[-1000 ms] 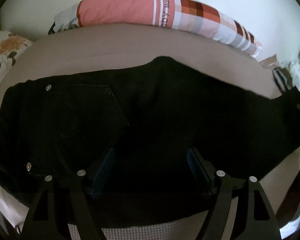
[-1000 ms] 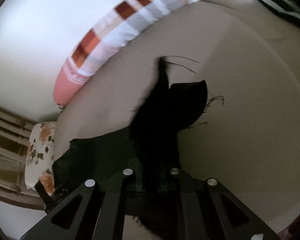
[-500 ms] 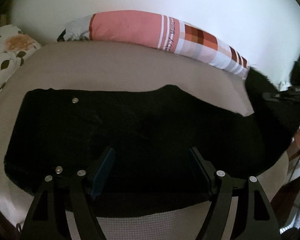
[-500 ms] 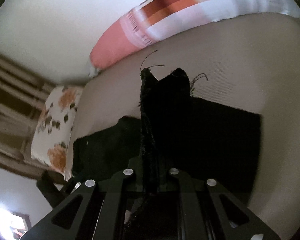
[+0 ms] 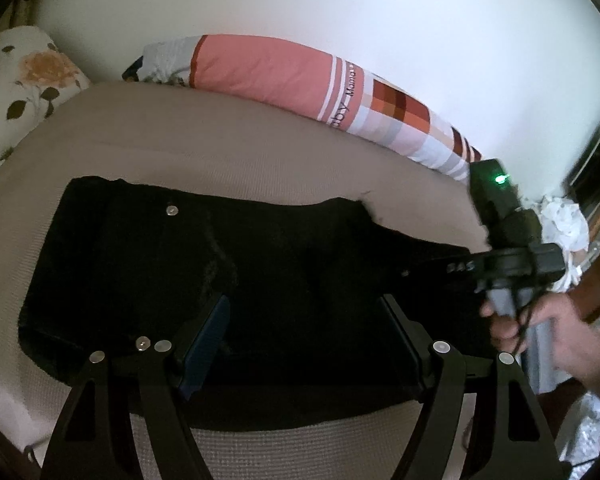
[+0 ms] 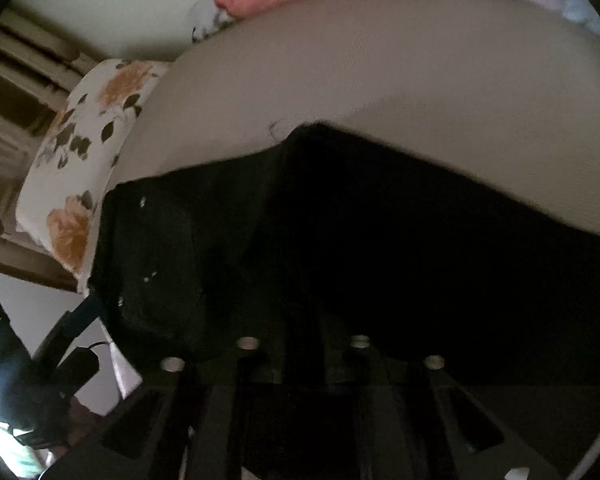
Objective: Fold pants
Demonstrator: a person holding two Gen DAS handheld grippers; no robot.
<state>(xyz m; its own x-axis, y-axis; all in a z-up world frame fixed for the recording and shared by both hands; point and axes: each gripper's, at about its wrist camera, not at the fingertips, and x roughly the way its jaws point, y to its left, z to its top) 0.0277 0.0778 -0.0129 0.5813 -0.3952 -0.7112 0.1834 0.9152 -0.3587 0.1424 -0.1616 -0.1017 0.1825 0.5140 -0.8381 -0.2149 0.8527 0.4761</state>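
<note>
The right gripper (image 6: pixel 304 344), fingers pinched together on the leg end of the black pants (image 5: pixel 228 276), lies low over the garment on the bed (image 5: pixel 220 148). The left gripper (image 5: pixel 304 332) hovers spread wide, holding nothing. Ideally, hems meet the waistband squarely before release.
</note>
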